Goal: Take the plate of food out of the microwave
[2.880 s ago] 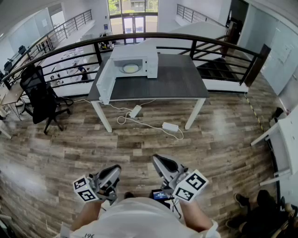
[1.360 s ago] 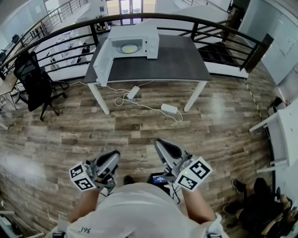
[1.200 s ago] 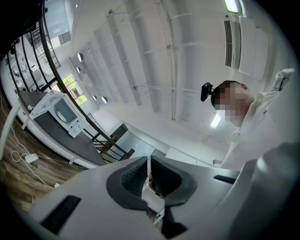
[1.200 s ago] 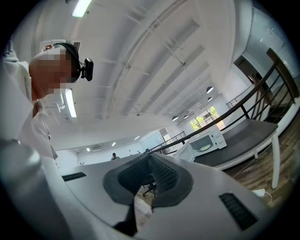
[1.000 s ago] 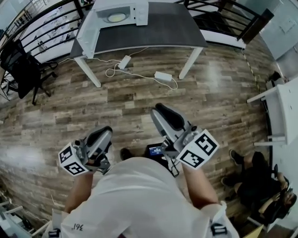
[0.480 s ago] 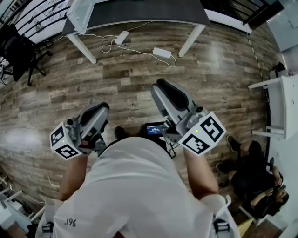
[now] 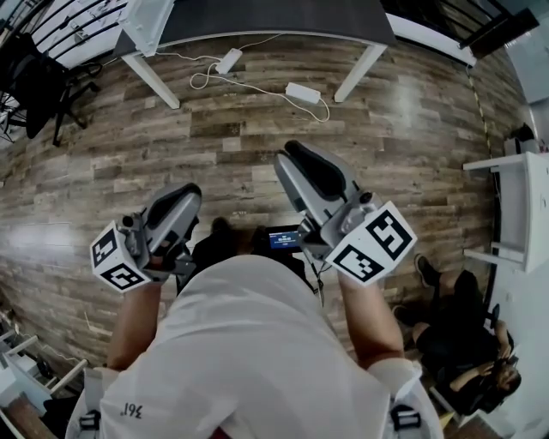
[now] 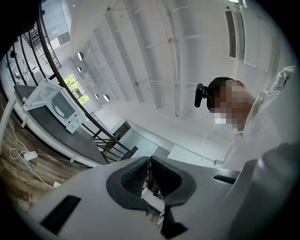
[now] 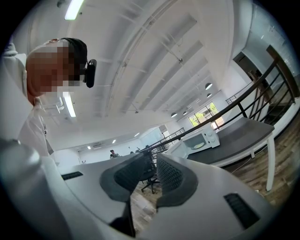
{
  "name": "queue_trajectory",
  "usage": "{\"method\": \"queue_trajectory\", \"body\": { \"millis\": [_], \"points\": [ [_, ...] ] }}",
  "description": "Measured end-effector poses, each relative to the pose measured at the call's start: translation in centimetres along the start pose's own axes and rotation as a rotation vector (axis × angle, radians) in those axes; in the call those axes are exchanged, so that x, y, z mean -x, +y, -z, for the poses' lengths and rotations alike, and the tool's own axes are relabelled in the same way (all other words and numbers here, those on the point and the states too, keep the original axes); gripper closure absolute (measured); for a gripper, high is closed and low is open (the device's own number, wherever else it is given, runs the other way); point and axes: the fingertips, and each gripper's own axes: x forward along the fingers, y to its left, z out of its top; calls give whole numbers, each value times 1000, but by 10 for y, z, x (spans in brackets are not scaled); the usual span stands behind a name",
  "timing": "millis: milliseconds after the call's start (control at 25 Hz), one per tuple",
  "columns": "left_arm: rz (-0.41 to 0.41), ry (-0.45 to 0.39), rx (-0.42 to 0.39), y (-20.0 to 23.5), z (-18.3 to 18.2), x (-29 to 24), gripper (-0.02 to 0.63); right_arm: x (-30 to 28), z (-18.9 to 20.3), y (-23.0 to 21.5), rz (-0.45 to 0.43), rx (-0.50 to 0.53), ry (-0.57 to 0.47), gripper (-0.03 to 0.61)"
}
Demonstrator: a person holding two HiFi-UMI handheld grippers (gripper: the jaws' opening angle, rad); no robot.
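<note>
The white microwave stands on a dark table with its door swung open, and a plate of food shows inside it. The right gripper view shows the same microwave and plate far off. In the head view only the door's edge shows at the top. My left gripper is held near my chest, pads together, holding nothing. My right gripper is slightly open with nothing between its pads. Both are far from the table, over the wooden floor.
Power adapters and cables lie on the floor under the table, by its white legs. A black office chair stands at the left and a white table at the right. A seated person is at the lower right. A black railing runs behind the table.
The view has tilted downward, so the table and microwave have slid up to the top edge. Both grippers sit higher in the picture, still in front of my chest.
</note>
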Motion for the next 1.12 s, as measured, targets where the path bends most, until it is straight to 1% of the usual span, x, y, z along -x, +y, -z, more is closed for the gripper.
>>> {"method": "queue_trajectory", "body": {
  "millis": [200,480,720,960,1120],
  "points": [
    [-6,4,5,25,-11,-9,586,-22,0,-18,1,-8,17,517],
    [14,17,15,67,-38,-13,585,-61,-2,-38,33,6,21,517],
    [33,40,10,107,-75,-14,586,-105,-8,-54,74,12,6,517],
    [61,73,7,150,-122,-8,584,-164,-18,-63,97,21,-13,517],
    [71,101,-11,178,-145,0,584,-200,-18,-67,115,33,-20,517]
  ]
}}
